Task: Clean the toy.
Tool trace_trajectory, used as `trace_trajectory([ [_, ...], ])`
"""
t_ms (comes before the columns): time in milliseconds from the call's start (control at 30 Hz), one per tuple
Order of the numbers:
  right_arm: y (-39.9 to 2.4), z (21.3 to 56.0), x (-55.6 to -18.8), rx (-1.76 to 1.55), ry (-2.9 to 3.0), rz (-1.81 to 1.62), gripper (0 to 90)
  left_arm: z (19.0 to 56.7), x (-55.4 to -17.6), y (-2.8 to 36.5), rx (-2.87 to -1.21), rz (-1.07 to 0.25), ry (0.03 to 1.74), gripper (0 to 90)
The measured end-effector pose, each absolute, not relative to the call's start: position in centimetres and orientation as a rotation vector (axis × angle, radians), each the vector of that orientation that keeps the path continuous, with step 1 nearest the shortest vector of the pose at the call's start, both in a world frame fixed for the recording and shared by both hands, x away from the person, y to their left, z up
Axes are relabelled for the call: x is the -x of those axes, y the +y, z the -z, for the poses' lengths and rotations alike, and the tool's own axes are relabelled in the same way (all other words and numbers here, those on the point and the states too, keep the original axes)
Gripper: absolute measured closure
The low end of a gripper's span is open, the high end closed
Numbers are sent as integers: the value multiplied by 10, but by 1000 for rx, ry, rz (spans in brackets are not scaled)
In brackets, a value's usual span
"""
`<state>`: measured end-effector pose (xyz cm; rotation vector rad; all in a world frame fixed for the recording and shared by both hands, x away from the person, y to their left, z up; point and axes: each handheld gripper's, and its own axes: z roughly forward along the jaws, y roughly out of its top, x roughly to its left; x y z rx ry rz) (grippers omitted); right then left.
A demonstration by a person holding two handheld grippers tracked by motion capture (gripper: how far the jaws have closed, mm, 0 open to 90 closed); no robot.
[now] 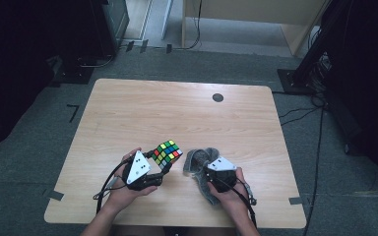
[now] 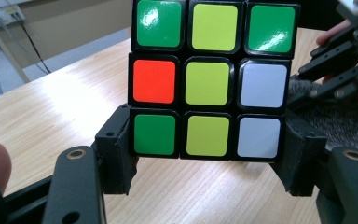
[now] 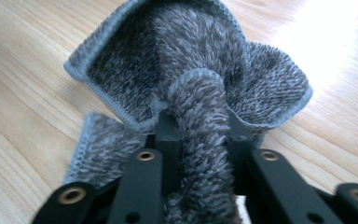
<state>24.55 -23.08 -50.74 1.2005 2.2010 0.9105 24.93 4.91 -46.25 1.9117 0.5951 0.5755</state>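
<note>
A light wood-grain table with rounded corners stands on grey carpet, with one small dark round disc near its far edge. Dark equipment stands and trailing black cables line the sides of the room, and a pale wooden cabinet sits at the back.

There are two things in hand. One multicoloured puzzle cube with black edges is held just above the near part of the table, clamped at its lower corners between the jaws of the left gripper; the face toward that gripper's camera shows green, yellow, white and one orange tile. Just beside it to the right lies one fluffy grey microfibre cloth with stitched edging, bunched on the table. The right gripper is pinched tight on a fold of this cloth.
</note>
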Motion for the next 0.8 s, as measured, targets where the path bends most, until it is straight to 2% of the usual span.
trace_trajectory([
  [133,-236,491,-239,-1248,2110,-1069,773,464,-249,47,-1936,-592,593,341],
  [300,-238,451,-221,-1168,1976,-1402,768,468,-248,38,-2011,-590,596,341],
  [467,-212,422,-199,-952,2008,-1490,762,469,-240,18,-2134,-597,549,341],
  [633,-172,426,-182,-754,2134,-1360,761,464,-230,2,-2201,-622,527,342],
  [733,-165,434,-186,-768,2226,-1363,762,463,-222,-5,-2220,-677,481,343],
  [800,-167,433,-187,-789,2220,-1369,762,465,-221,-6,-2216,-666,462,344],
])
